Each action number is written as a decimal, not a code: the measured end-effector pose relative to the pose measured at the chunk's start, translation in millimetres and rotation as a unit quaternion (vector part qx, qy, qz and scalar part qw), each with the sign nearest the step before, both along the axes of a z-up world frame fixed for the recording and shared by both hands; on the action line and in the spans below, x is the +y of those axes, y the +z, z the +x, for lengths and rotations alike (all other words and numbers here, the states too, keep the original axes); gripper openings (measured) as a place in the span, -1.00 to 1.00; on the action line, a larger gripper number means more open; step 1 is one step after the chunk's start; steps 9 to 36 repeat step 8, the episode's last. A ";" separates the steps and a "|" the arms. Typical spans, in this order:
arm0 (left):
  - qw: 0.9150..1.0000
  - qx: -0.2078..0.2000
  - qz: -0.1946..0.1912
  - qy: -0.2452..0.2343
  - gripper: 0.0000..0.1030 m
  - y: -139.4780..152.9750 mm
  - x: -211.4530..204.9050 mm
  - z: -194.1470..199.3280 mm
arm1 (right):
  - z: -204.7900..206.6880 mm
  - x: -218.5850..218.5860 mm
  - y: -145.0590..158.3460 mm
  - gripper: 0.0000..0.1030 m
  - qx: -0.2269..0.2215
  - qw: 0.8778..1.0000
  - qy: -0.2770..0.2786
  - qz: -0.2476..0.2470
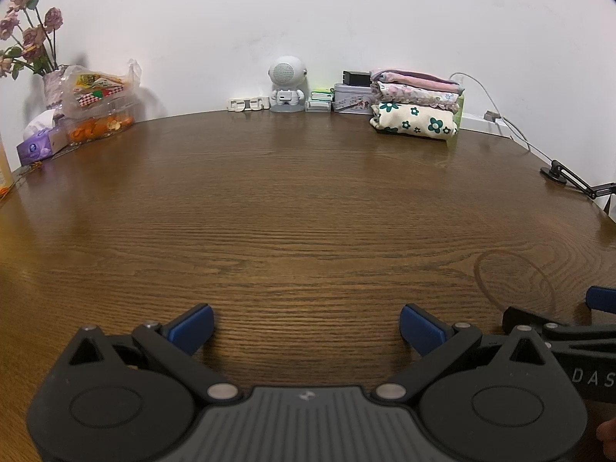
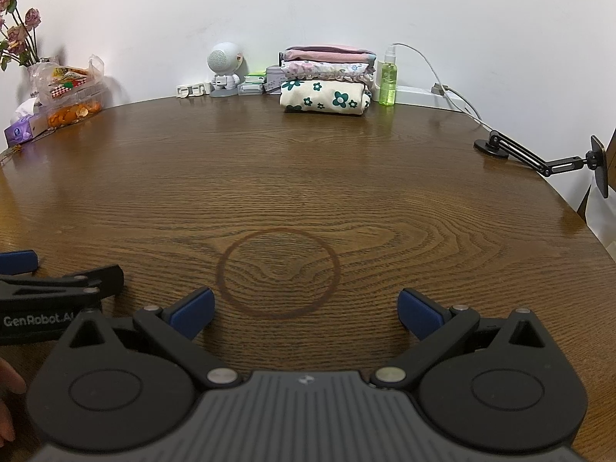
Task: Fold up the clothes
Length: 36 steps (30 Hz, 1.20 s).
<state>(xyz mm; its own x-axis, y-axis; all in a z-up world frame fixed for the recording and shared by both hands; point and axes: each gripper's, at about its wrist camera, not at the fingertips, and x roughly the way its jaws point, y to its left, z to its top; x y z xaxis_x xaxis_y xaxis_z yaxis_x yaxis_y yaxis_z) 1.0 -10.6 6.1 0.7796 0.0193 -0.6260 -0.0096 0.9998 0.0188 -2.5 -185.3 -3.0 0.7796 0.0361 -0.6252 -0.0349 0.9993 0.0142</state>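
Observation:
A stack of folded clothes point(image 1: 415, 104) point(image 2: 327, 79) rests at the far edge of the brown wooden table point(image 1: 292, 200) point(image 2: 308, 177), a cream piece with green flowers at the bottom and pink pieces on top. My left gripper point(image 1: 306, 327) hovers low over the near part of the table, open, nothing between its blue pads. My right gripper point(image 2: 306, 313) is beside it on the right, also open and holding nothing, over a dark ring stain point(image 2: 278, 272). Each gripper shows at the edge of the other's view.
Along the wall stand a white robot figure point(image 1: 287, 84), small boxes and a tin point(image 1: 352, 98), a green spray bottle point(image 2: 387, 77), a tissue box point(image 1: 36, 148), snack bags point(image 1: 96, 92) and a vase of flowers point(image 1: 29, 30). A black phone arm point(image 2: 539, 158) is clamped at the right edge.

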 end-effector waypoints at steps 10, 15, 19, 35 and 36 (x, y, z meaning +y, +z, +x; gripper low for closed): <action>1.000 0.001 0.000 0.003 1.00 0.0 0.5 0.0 | 0.9 -0.3 -0.4 0.99 0.000 1.000 -0.001 0.000; 1.000 0.001 0.000 0.003 1.00 0.0 0.5 0.0 | 0.9 -0.3 -0.4 0.99 0.000 1.000 -0.001 0.000; 1.000 0.001 0.000 0.003 1.00 0.0 0.5 0.0 | 0.9 -0.3 -0.4 0.99 0.000 1.000 -0.001 0.000; 1.000 0.001 0.000 0.003 1.00 0.0 0.5 0.0 | 0.9 -0.3 -0.4 0.99 0.000 1.000 -0.001 0.000; 1.000 0.001 0.000 0.003 1.00 0.0 0.5 0.0 | 0.9 -0.3 -0.4 0.99 0.000 1.000 -0.001 0.000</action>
